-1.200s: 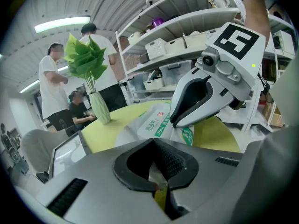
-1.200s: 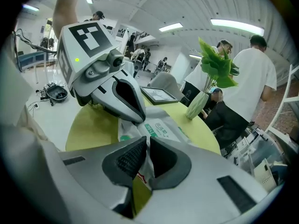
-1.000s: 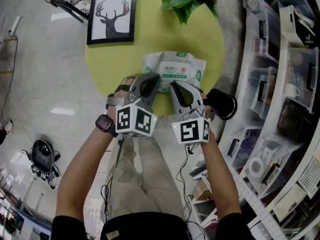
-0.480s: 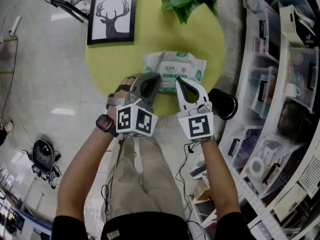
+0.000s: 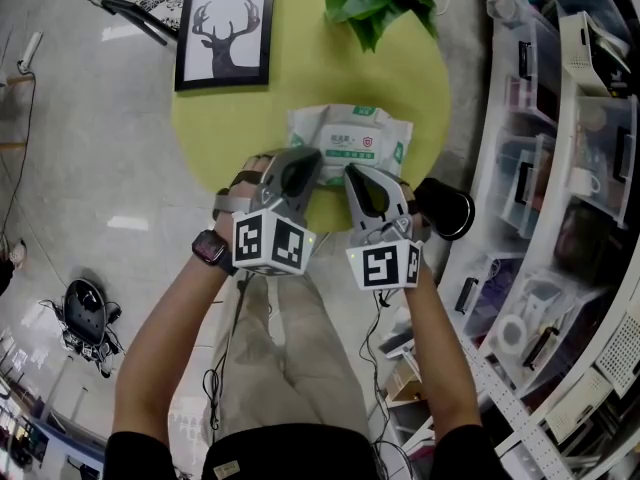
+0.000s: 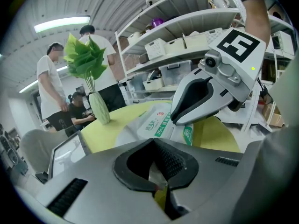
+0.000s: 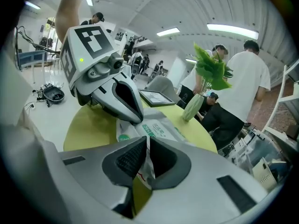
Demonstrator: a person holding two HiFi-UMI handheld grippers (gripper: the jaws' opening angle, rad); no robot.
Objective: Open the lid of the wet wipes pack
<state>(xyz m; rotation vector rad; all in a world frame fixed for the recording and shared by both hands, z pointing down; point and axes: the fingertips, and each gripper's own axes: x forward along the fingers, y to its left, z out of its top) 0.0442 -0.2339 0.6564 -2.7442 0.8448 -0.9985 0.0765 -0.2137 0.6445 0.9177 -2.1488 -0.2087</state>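
Closely paired, left claw (image 6: 156, 168) and right claw (image 7: 145, 158) clamped on wet wipes pack (image 5: 350, 130); pinched edge mostly hidden.

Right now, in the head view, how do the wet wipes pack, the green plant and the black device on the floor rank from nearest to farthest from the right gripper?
From the right gripper:
1. wet wipes pack: its near edge sits between the jaws.
2. green plant: far side of the table, beyond the pack.
3. black device: down on the floor, far left.
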